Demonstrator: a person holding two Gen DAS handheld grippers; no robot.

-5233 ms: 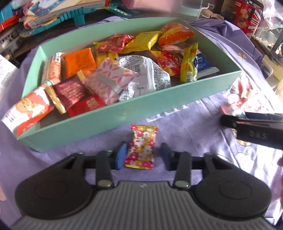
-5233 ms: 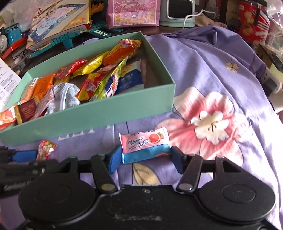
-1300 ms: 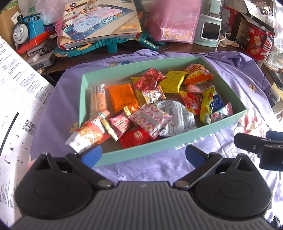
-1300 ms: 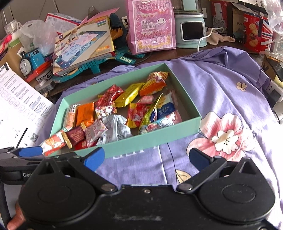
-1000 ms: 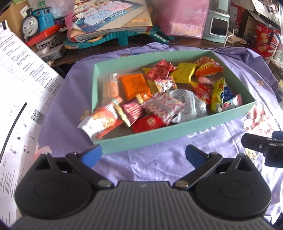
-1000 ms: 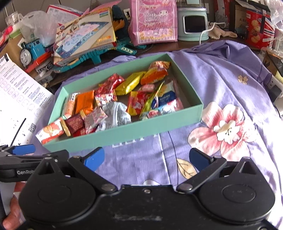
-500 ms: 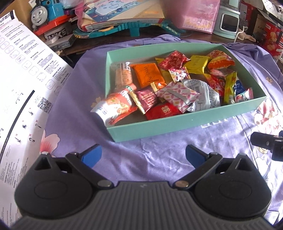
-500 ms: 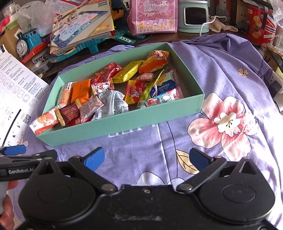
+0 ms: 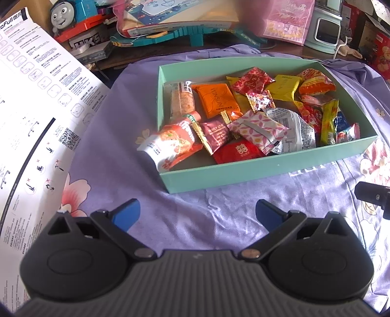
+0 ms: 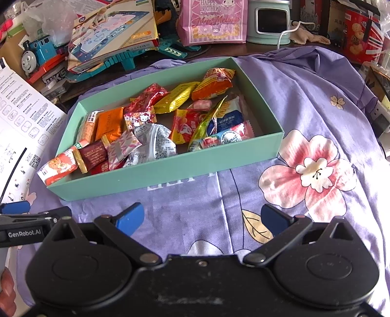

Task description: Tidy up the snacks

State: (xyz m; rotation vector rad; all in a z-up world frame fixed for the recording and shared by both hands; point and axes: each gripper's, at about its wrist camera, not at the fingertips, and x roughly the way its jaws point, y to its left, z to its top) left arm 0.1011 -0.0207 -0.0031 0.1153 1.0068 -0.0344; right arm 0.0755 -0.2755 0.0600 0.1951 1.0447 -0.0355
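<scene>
A mint-green box (image 9: 268,170) (image 10: 170,174) sits on a purple flowered cloth (image 9: 219,207) and holds several wrapped snacks. Among them are an orange packet (image 9: 218,100) (image 10: 109,125), a pink patterned packet (image 9: 258,129), a silver packet (image 10: 156,141) and a pink-and-blue vitamin packet (image 10: 226,139). A red-and-white pouch (image 9: 170,146) (image 10: 59,168) hangs over the box's near left corner. My left gripper (image 9: 197,214) is open over bare cloth in front of the box. My right gripper (image 10: 201,217) is open too, nothing between its fingers.
A large white printed sheet (image 9: 31,109) lies left of the cloth. Behind the box the dark table carries a toy train (image 10: 39,56), a boxed drawing mat (image 10: 112,31), a pink gift bag (image 10: 212,22) and a small pale-green device (image 10: 269,20). A red tin (image 10: 363,29) stands far right.
Both grippers let go of their candies into the box about five seconds ago. Over the last second both have drawn back from the box, and the left view has swung leftward.
</scene>
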